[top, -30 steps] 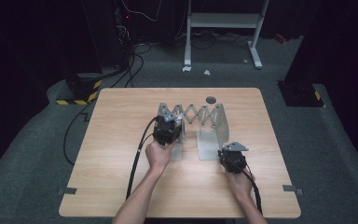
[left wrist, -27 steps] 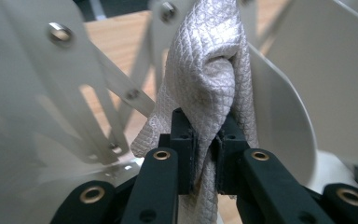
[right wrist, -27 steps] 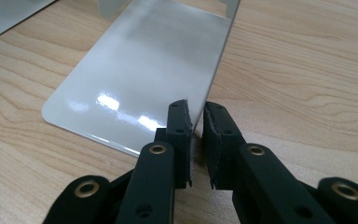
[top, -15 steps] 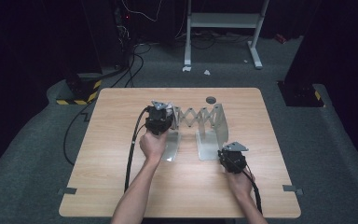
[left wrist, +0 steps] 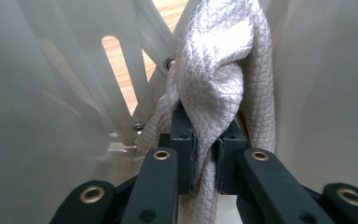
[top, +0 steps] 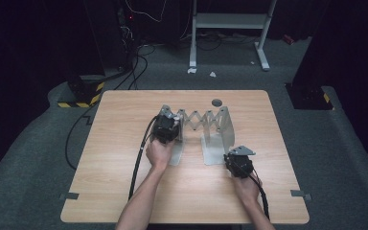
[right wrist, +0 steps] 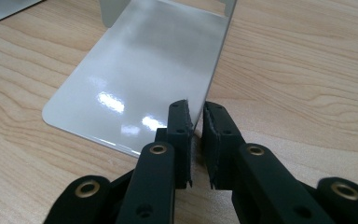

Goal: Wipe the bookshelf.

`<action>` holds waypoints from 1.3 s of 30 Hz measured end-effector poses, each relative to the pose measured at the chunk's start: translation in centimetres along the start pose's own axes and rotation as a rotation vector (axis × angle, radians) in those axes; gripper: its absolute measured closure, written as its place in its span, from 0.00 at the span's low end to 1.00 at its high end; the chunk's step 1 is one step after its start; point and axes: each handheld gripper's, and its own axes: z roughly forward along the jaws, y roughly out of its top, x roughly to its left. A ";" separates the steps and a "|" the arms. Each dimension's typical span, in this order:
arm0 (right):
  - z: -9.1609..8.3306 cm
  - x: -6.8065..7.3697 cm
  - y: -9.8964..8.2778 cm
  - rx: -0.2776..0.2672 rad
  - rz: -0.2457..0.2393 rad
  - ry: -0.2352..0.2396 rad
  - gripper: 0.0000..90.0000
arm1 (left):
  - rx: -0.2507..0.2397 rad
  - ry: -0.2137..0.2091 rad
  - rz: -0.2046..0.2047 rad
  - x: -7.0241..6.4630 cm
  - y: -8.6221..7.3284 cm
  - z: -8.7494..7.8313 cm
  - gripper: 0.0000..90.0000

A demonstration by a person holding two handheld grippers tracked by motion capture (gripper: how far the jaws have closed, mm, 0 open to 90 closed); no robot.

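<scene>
One quilted silver cloth [left wrist: 216,79], tongs-pinched

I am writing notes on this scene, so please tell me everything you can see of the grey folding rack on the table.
The rack is pale grey with a glossy finish, perhaps metal or plastic. Two upright end plates are joined by a riveted scissor lattice, stretched partly open. Each end has a flat foot lying on the wooden table. It stands near the table's middle. The right gripper is shut on the edge of the right foot. At the left end, the left gripper pinches a quilted silvery cloth beside the lattice.
</scene>
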 end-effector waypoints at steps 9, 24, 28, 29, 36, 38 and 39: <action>0.0 -0.1 0.0 -0.001 0.000 0.006 0.91 | -0.055 0.028 0.009 0.8 1.5 -2.3 0.90; 0.0 0.0 0.0 -0.001 -0.003 0.012 0.91 | 0.012 0.048 0.034 1.4 -0.2 -0.7 0.90; 0.0 0.0 0.0 -0.001 -0.007 0.009 0.91 | -0.033 0.028 0.011 1.5 0.5 -1.8 0.90; 0.0 0.0 0.0 -0.001 -0.006 0.010 0.91 | -0.044 0.023 0.012 1.6 0.9 -2.2 0.90; 0.0 0.0 0.0 0.000 -0.005 0.012 0.91 | -0.083 -0.026 0.046 0.8 1.9 -3.1 0.90; 0.0 0.0 0.0 -0.001 -0.009 0.010 0.91 | -0.081 -0.039 0.058 0.4 1.7 -2.8 0.90; 0.0 0.0 0.0 -0.001 -0.008 0.012 0.91 | -0.069 -0.040 0.069 0.1 1.5 -2.4 0.90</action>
